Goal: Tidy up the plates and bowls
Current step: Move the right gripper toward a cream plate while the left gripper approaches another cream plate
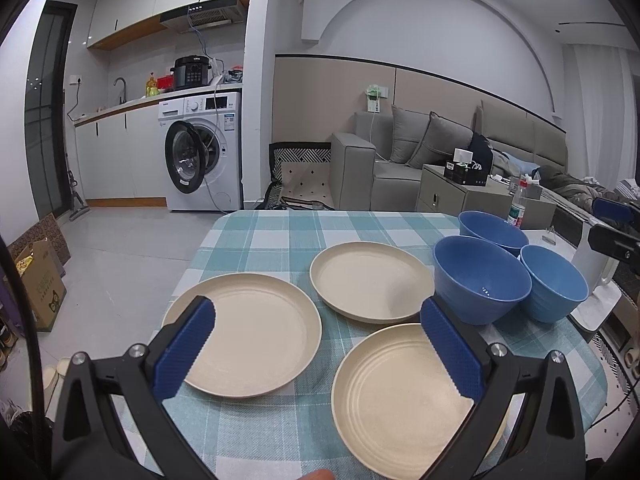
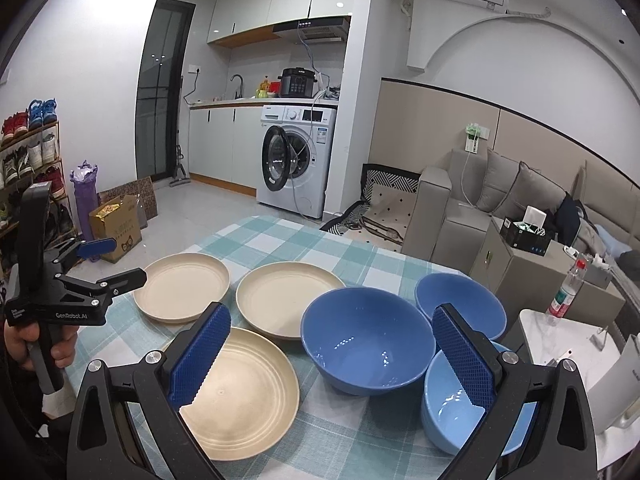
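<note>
Cream plates (image 1: 248, 328) and blue bowls (image 2: 366, 344) lie unstacked on the table (image 1: 280, 236); your left gripper (image 1: 320, 344) and right gripper (image 2: 332, 356) hover, jaws wide and empty, ready to gather.

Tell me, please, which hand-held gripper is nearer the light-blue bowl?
Right. The right hand-held gripper hovers directly beside the light-blue bowl; the left hand-held gripper sits over the plates, away from it.

Two wrist views close above one checked table (image 1: 256, 236), both facing the kitchen.

both tongs gape wide: left tongs (image 1: 318, 344), right tongs (image 2: 330, 354), nothing gripped.
</note>
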